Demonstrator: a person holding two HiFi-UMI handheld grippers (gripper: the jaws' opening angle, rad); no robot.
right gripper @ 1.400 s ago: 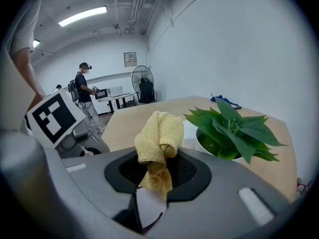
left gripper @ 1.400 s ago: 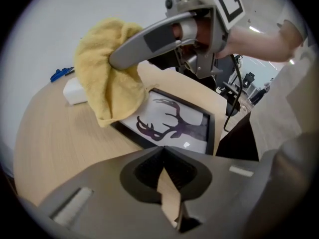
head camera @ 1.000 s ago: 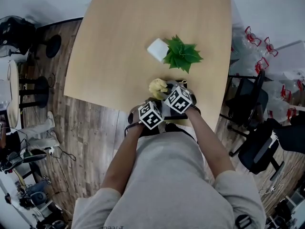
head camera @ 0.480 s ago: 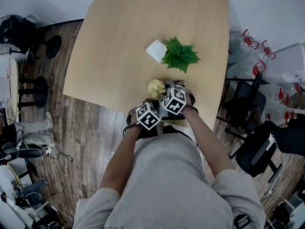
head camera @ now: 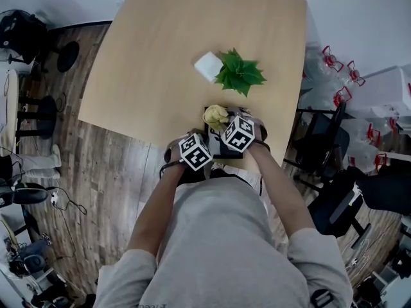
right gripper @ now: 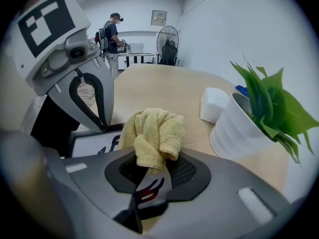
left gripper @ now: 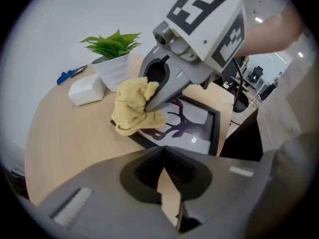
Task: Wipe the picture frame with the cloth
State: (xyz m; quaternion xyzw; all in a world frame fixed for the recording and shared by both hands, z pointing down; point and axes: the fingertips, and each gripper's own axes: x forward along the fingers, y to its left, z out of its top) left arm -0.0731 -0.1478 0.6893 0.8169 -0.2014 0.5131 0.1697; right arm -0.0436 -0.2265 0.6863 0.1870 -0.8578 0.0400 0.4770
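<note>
No words, brands or numbers can be read. The cubes on the left claw (left gripper: pixel 169 185) and right claw (right gripper: pixel 152 176) show only black-and-white square markers; the wall notice (right gripper: pixel 159 17) is too small to read.

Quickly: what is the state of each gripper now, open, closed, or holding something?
Left gripper: closed, nothing between its jaws.
Right gripper: closed on the yellow cloth.
</note>
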